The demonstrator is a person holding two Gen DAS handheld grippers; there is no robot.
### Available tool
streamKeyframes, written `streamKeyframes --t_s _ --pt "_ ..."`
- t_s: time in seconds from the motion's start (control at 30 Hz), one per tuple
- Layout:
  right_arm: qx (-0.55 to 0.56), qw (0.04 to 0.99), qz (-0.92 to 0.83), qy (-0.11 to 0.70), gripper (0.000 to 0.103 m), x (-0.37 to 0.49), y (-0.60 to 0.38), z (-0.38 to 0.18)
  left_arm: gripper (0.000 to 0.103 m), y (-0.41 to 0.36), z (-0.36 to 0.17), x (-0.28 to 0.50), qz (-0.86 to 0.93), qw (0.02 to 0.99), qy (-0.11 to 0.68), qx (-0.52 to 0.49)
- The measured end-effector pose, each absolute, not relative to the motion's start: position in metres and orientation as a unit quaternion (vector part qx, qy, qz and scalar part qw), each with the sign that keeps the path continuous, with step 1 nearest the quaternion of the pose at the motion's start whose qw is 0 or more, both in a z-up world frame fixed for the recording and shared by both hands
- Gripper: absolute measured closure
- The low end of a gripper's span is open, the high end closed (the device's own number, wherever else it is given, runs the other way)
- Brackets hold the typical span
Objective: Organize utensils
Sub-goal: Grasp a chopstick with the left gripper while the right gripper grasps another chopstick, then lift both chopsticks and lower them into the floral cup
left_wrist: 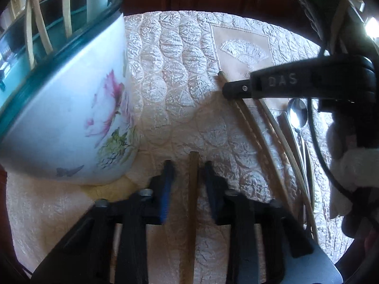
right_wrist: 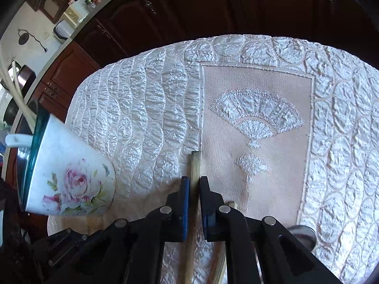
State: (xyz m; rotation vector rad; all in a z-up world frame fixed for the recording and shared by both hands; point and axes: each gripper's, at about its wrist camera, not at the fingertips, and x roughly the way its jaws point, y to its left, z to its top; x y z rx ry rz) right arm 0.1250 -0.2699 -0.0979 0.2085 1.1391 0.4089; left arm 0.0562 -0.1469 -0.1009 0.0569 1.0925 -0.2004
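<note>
A white flowered cup (left_wrist: pixel 71 108) with a teal rim stands at the left and holds several utensils; it also shows in the right wrist view (right_wrist: pixel 68 177). My left gripper (left_wrist: pixel 189 172) is open, with a wooden chopstick (left_wrist: pixel 193 203) lying between its blue pads (left_wrist: pixel 167 184) without touching them. My right gripper (right_wrist: pixel 194 189) is shut on another wooden chopstick (right_wrist: pixel 195 165); its finger shows in the left wrist view (left_wrist: pixel 239 90). More chopsticks (left_wrist: pixel 258 139) and a metal spoon (left_wrist: pixel 297 116) lie at the right.
A quilted white tablecloth (right_wrist: pixel 142 118) with a beige fan-embroidered panel (right_wrist: pixel 255 118) covers the table. Dark wooden cabinets (right_wrist: pixel 189 7) stand beyond its far edge. A black cable (left_wrist: pixel 317 142) hangs at the right.
</note>
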Motion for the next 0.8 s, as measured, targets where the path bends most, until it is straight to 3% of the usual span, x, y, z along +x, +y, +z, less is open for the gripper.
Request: streamKeyframes --t_s 0.03,0.33,0.8 --pt "0.103 0.82 0.195 0.529 0.095 0.118 -0.275 -0.09 0.096 -0.144 -0.1 0.055 -0.099 0.849 0.519 0.024" --pt "0.142 0.839 0.242 0.467 0.096 0.061 -0.298 -0.032 0.097 -0.099 -0.056 0.029 -0.139 0.858 0.491 -0.059" --pt "0.114 0.862 0.281 0.407 0.096 -0.014 -0.291 0.034 0.097 -0.066 0.028 -0.027 -0.174 0.891 0.413 -0.075"
